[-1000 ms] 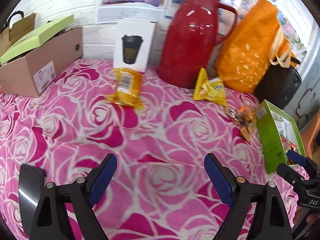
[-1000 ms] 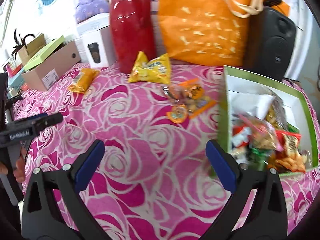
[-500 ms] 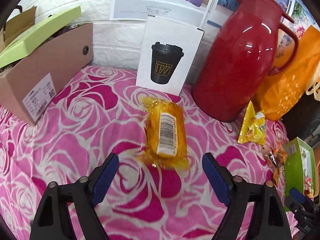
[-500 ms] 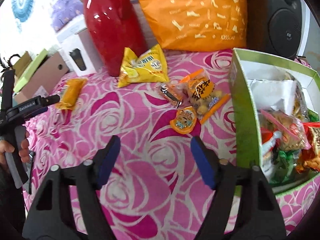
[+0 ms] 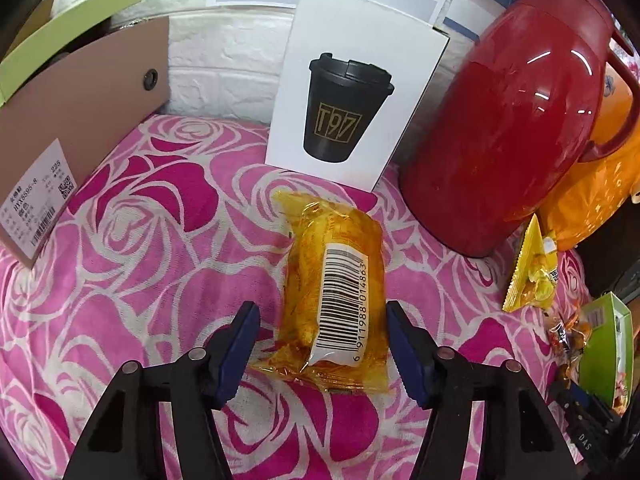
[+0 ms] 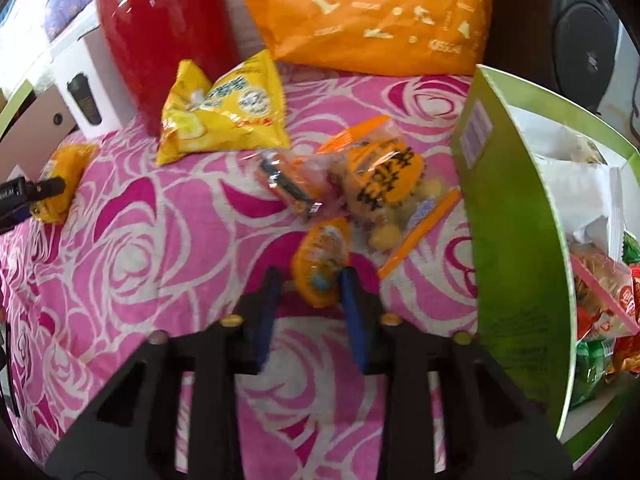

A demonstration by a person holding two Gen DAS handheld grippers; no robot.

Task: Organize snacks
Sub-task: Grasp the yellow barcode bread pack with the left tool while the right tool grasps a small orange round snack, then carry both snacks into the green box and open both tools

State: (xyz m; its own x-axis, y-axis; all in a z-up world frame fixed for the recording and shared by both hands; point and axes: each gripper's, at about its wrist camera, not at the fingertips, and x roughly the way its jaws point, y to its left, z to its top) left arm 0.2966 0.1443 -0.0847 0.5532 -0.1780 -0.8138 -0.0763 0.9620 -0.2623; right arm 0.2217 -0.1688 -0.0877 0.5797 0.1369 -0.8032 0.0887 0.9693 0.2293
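A yellow-orange snack pack (image 5: pixel 336 292) with a barcode label lies on the pink rose cloth. My left gripper (image 5: pixel 322 340) is open, its blue pads either side of the pack's near end. A small orange packet (image 6: pixel 320 264) lies in front of my right gripper (image 6: pixel 310 280), whose jaws are narrowed around its near end; a sliver of cloth still shows by the left pad, so it is open. Beyond it lie a bag of round snacks (image 6: pixel 380 184), a dark-striped packet (image 6: pixel 288 184) and a yellow chip bag (image 6: pixel 224 108). The green box (image 6: pixel 516 240) at right holds several snacks.
A red thermos (image 5: pixel 512 120) and a white cup carton (image 5: pixel 352 92) stand just behind the barcode pack. A cardboard box (image 5: pixel 80 140) is at the left. An orange tote (image 6: pixel 368 12) and a black speaker (image 6: pixel 588 36) line the back right.
Both grippers have moved forward and down. The left now straddles the barcode pack, jaws slightly narrower. The right has narrowed a lot around the small orange packet.
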